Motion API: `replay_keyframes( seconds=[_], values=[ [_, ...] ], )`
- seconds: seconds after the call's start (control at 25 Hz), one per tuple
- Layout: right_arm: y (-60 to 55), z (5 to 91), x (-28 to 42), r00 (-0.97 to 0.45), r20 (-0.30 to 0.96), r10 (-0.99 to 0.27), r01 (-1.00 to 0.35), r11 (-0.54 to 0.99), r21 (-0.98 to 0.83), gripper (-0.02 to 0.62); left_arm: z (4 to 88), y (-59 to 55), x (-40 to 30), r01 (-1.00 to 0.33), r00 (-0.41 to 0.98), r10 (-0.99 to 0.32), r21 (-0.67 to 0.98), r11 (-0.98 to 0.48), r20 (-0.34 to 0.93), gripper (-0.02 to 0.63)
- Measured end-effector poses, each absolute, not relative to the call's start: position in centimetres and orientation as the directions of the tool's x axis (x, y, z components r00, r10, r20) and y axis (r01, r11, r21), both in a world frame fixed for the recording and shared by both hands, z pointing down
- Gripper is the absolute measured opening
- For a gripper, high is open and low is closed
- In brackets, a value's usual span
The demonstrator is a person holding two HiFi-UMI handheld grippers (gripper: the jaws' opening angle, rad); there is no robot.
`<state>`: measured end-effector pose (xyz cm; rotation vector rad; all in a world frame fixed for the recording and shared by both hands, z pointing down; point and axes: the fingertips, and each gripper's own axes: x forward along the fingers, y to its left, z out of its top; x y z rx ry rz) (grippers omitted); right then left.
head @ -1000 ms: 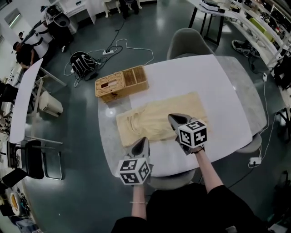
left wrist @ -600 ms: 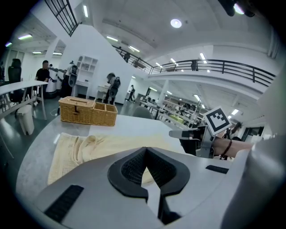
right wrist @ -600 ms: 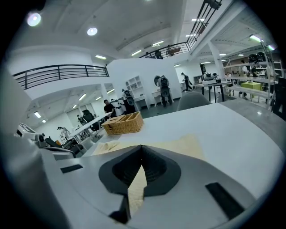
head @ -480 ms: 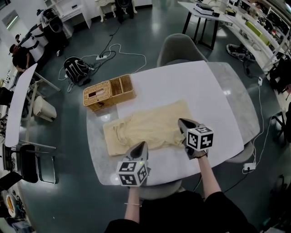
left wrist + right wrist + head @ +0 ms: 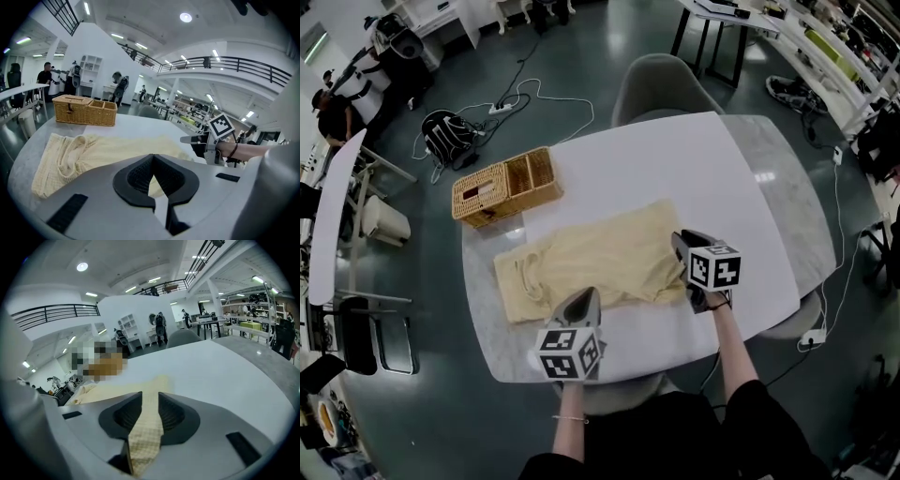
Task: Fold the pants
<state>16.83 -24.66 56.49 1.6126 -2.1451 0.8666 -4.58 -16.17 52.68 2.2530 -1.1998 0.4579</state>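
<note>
Nearest, the left gripper (image 5: pixel 586 292) is closed on nothing at the near edge of the pants (image 5: pixel 581 262), spread across the middle of the table (image 5: pixel 675 169); at right the right gripper (image 5: pixel 677 239) pinches their right end, jaws just easing apart, so that end could slip out early and fall crooked.

The pants (image 5: pixel 586 264) are pale yellow with a fine waffle weave. They lie flat across the near part of the white surface (image 5: pixel 675 169), stretched left to right. The waist end at the left is bunched and wrinkled. At the right, a narrow strip of the leg end rises between the jaws of the right gripper (image 5: pixel 149 412), which have just been opening.
</note>
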Motion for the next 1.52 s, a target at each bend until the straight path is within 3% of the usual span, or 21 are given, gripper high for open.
replay_keyframes(
  seconds=[0.08,0.24,0.52,0.84,1.0,1.12,1.52],
  values=[
    [-25.1,57.5,17.0,-0.318,0.604,-0.731,-0.944,0.183,-0.276,0.121,53.0,-16.3,-4.4,-0.840,0.541,-0.649,0.300,-0.452,0.534,0.008],
    [-26.0,59.6,17.7,-0.305,0.646,-0.700,-0.948,0.157,-0.277,0.179,53.6,-16.7,-4.3,-0.845,0.532,-0.647,0.299,-0.443,0.545,0.008],
    [-26.8,62.2,18.1,-0.327,0.709,-0.625,-0.939,0.127,-0.321,0.201,54.1,-16.7,-4.2,-0.854,0.517,-0.646,0.298,-0.426,0.561,0.008],
    [-26.8,63.0,17.6,-0.349,0.736,-0.580,-0.933,0.142,-0.330,0.183,54.2,-16.3,-4.2,-0.860,0.509,-0.651,0.297,-0.415,0.564,0.008],
    [-26.7,63.0,17.2,-0.367,0.743,-0.559,-0.928,0.161,-0.337,0.073,54.0,-16.1,-4.1,-0.863,0.504,-0.656,0.295,-0.410,0.562,0.008],
    [-26.8,62.9,16.9,-0.373,0.737,-0.564,-0.925,0.163,-0.344,0.039,53.9,-15.9,-4.4,-0.868,0.496,-0.663,0.289,-0.404,0.561,0.008],
    [-26.4,60.0,16.5,-0.396,0.715,-0.577,-0.914,0.174,-0.366,0.030,52.4,-15.2,-7.1,-0.898,0.440,-0.713,0.255,-0.359,0.547,0.008]
  ],
)
